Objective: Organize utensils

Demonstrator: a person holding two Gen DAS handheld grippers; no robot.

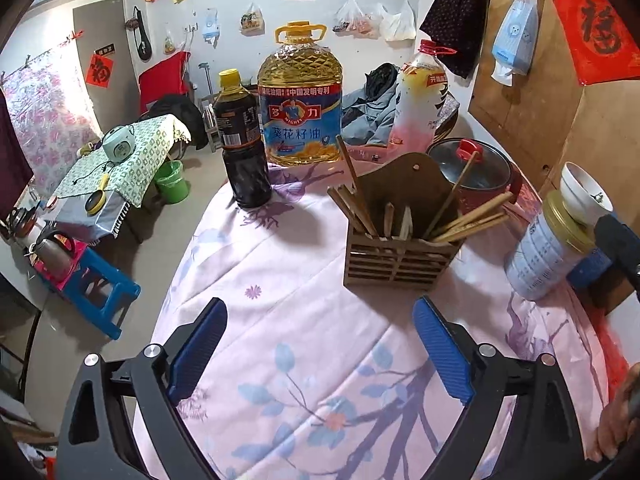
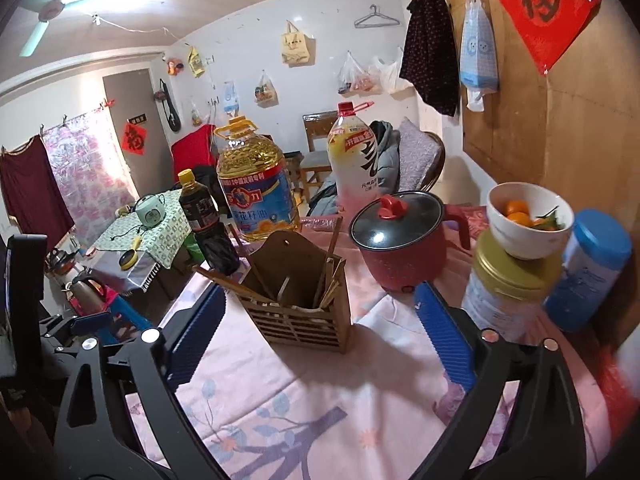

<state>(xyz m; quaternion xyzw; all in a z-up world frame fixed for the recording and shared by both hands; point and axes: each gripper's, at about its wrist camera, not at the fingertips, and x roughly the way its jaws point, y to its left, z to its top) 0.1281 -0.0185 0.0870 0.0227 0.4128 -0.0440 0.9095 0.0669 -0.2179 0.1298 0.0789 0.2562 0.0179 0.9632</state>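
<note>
Chopsticks (image 1: 472, 220) fill wooden holder (image 1: 396, 260) (both grippers' fingers spread, empty).

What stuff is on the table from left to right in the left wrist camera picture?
Dark sauce bottle → big oil jug → wooden chopstick holder → red pot → tin with the gold lid, with a white bowl sitting on top.

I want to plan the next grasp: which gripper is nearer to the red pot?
Right. The right gripper has the red pot just beyond its right finger. From the left gripper, the pot sits farther back, behind the wooden utensil holder.
</note>
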